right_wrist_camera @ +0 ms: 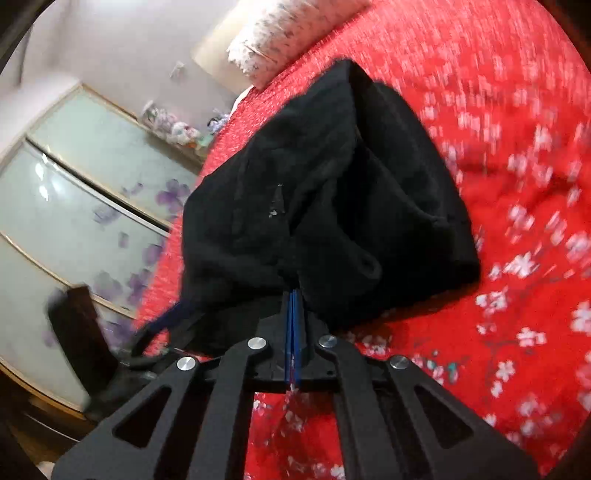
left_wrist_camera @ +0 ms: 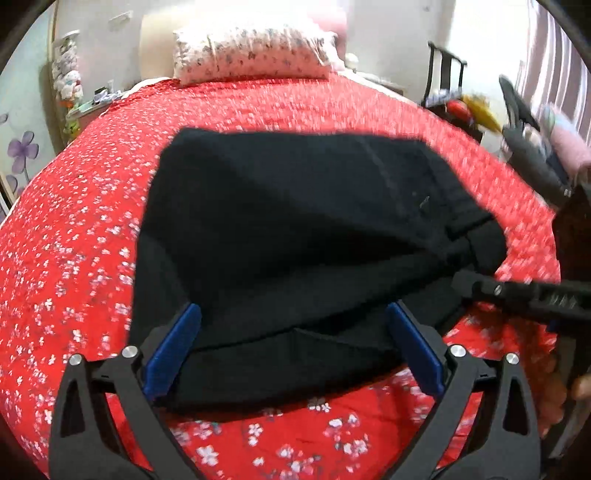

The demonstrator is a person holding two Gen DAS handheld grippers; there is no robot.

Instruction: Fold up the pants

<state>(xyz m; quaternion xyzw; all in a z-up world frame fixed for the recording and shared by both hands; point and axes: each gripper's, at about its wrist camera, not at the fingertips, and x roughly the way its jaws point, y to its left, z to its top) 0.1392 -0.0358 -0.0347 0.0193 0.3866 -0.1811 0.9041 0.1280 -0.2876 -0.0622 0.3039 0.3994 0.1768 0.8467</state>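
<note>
Matt black cloth pants (left_wrist_camera: 295, 229) lie on a crinkled red floral cotton bedspread (left_wrist_camera: 74, 258).

Left wrist view: low over the bed's near edge, level, facing along the red floral bedspread (left_wrist_camera: 92, 236) toward the pillow (left_wrist_camera: 255, 55) at the headboard; close above the black pants (left_wrist_camera: 295, 229). Right wrist view: rolled steeply sideways, very close to the pants (right_wrist_camera: 325, 192), facing left across the bed toward the sliding wardrobe doors (right_wrist_camera: 74, 192). Shared by both: pants, bedspread (right_wrist_camera: 517, 184), pillow (right_wrist_camera: 280, 33).
</note>
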